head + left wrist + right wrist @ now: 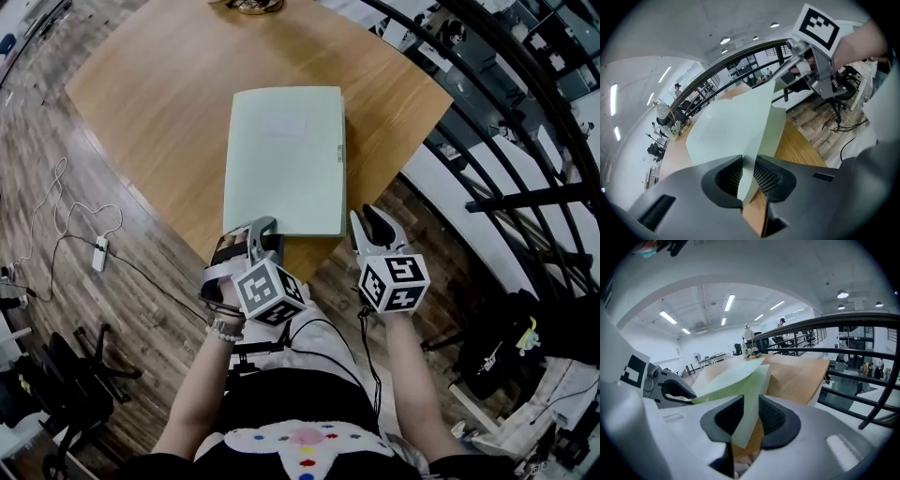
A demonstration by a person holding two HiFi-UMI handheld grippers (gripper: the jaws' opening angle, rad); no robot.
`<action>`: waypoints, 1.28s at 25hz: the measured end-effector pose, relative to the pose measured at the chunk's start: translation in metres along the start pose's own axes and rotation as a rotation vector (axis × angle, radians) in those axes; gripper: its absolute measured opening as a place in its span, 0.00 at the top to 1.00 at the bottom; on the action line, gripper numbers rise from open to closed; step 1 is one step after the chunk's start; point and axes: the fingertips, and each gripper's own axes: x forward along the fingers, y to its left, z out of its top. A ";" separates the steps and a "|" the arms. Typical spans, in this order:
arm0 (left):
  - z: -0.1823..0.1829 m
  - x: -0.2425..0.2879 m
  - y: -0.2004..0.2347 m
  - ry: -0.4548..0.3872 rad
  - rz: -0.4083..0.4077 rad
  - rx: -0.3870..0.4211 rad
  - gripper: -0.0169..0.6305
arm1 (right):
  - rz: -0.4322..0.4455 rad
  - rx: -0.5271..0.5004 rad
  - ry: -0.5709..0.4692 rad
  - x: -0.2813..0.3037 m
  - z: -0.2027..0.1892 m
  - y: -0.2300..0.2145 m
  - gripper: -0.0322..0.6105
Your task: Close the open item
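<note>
A pale green folder point(286, 159) lies flat on the wooden table point(159, 103), its near edge at the table's front corner. My left gripper point(262, 230) is at the folder's near left corner; in the left gripper view the cover's raised corner point(736, 126) runs between the jaws of that gripper point(749, 176), with pad surface showing beside it. My right gripper point(368, 223) is at the near right corner. There the folder's corner point(740, 378) sits between the jaws of the right gripper point(750, 416), which stand apart around it. Each gripper shows in the other's view.
A black metal railing point(506, 187) runs along the right of the table. A white cable with a power strip point(98, 253) lies on the wooden floor at left. A black chair base point(75, 375) stands lower left. A metal object point(253, 5) sits at the table's far edge.
</note>
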 end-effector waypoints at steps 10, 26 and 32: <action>-0.001 0.009 -0.010 0.093 -0.036 0.114 0.86 | 0.032 -0.121 -0.036 0.052 0.048 -0.011 0.94; 0.002 0.014 -0.009 0.148 -0.089 0.171 0.86 | 0.102 -0.262 0.156 0.122 0.030 -0.017 0.94; 0.005 0.014 -0.010 0.084 -0.117 0.140 0.86 | 0.075 -0.230 0.141 0.125 0.029 -0.021 0.94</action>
